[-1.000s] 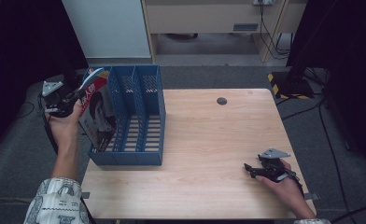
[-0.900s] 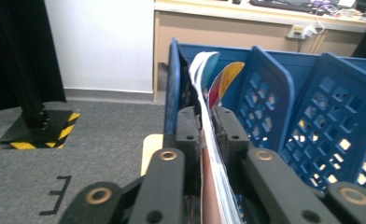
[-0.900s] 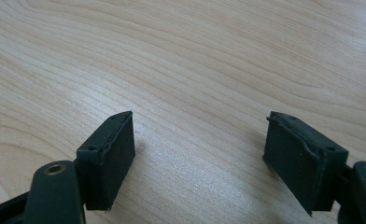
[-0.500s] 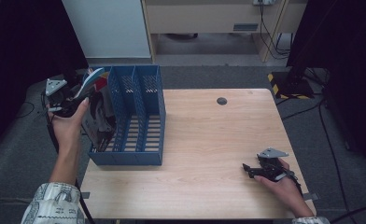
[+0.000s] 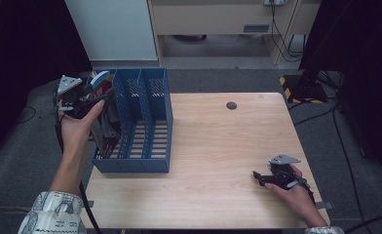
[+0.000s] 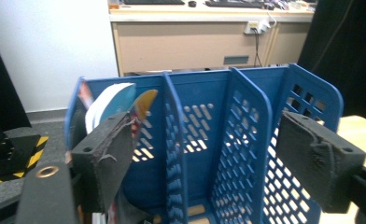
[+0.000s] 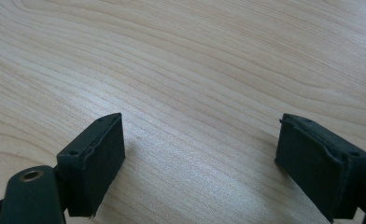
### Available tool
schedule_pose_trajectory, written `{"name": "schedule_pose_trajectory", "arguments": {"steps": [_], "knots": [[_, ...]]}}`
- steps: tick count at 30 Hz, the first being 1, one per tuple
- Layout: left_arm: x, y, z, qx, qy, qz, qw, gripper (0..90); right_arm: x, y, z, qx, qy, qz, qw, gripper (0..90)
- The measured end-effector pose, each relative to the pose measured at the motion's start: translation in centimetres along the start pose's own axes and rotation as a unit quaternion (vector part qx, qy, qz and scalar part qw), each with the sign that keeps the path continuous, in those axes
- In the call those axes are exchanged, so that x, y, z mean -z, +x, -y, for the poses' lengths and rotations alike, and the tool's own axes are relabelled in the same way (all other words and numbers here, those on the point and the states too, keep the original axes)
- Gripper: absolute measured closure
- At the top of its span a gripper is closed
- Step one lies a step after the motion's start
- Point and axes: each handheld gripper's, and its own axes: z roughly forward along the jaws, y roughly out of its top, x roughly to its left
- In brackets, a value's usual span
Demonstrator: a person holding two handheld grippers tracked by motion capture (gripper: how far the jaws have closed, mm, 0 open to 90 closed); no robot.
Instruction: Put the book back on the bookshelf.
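three compartments stand in the blue file organizer [image 5: 145, 122] on the left part of the table [image 5: 218, 146], and the magazines [image 6: 116, 100] sit upright in its leftmost compartment. i judge the placing step is almost finished; the next move calls for taking the left gripper [image 6: 218, 158] away without catching them. its jaws are wide apart and hold nothing. the right gripper [image 5: 272, 178] rests on the table, jaws also apart, empty.

One blue file rack [image 5: 145, 122] with three compartments stands on the one wooden counter [image 5: 218, 161]. Several magazines [image 6: 116, 100] fill its leftmost compartment; their exact number cannot be told. Two grippers are in hand.
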Motion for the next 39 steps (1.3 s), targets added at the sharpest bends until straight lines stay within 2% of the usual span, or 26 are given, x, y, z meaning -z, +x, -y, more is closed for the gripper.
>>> {"name": "schedule_pose_trajectory", "arguments": {"steps": [6,9,16,19,29,39], "knots": [[-0.4,-1.2,-0.2,-0.002,0.005,0.019,0.9998,15.0,0.0,0.0,0.0,0.0,0.001,-0.001,1.0,15.3],[-0.6,-1.8,-0.2,-0.01,0.01,0.024,0.9996,13.3,0.0,0.0,0.0,0.0,0.001,-0.001,1.0,15.2],[-1.1,-3.9,0.0,-0.018,0.02,0.05,0.9984,10.3,0.0,0.0,0.0,0.0,0.001,-0.001,1.0,15.2],[-1.5,-4.9,0.4,-0.021,0.028,0.067,0.9972,9.0,0.0,0.0,0.0,0.0,0.001,-0.001,1.0,15.2],[-2.8,-7.4,1.8,-0.037,0.052,0.099,0.993,6.7,0.0,0.0,0.0,0.0,0.001,-0.001,1.0,15.1],[-3.8,-8.9,3.9,-0.049,0.074,0.117,0.9891,6.3,0.0,0.0,0.0,0.0,0.001,-0.001,1.0,15.1]]}}
